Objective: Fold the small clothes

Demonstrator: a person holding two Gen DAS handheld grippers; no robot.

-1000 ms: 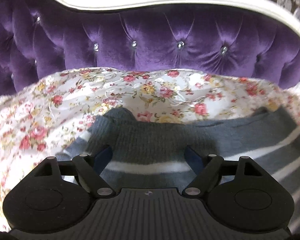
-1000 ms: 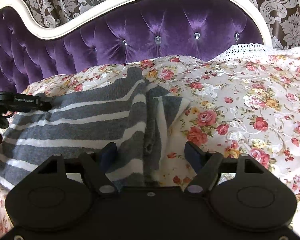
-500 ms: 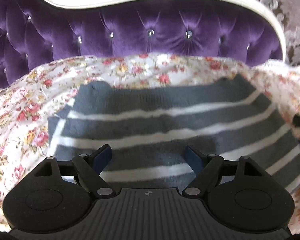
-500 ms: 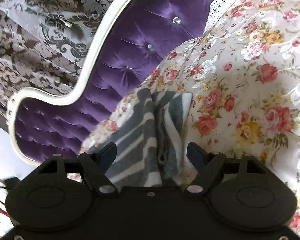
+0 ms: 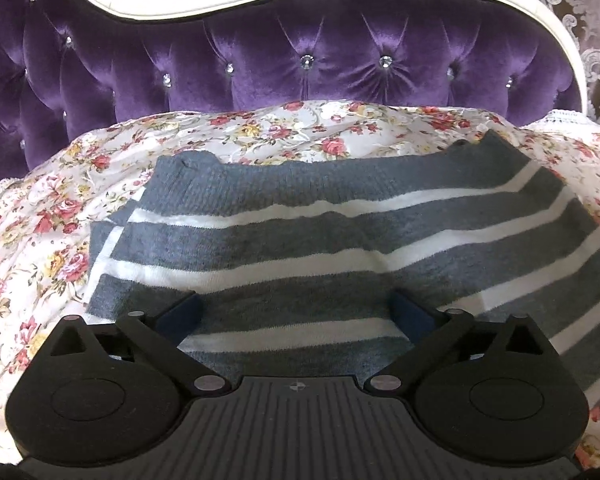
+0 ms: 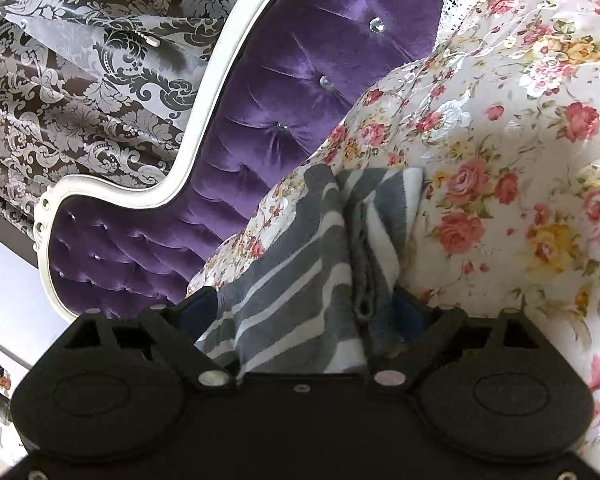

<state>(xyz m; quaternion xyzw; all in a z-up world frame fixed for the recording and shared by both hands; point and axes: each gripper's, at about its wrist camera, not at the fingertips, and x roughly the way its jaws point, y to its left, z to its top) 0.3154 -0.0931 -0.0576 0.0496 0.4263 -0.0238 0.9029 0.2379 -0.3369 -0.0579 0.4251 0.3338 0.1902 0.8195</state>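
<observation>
A grey sweater with white stripes [image 5: 340, 240] lies spread on the floral bedspread [image 5: 52, 216] in the left wrist view. My left gripper [image 5: 296, 314] is open, its blue pads wide apart just above the sweater's near part. In the right wrist view, tilted steeply, the sweater's folded edge [image 6: 312, 280] with its bunched layers lies between the blue pads of my right gripper [image 6: 306, 312], which stands open. Neither gripper holds cloth.
A purple tufted headboard [image 5: 300, 64] with a white frame [image 5: 180, 4] stands behind the bed. Patterned wallpaper [image 6: 80, 60] lies beyond. The floral bedspread [image 6: 520, 160] stretches to the right of the sweater.
The left view has pulled back and now takes in the whole spread sweater. The right gripper has tilted hard and closed in on the sweater's folded right edge.
</observation>
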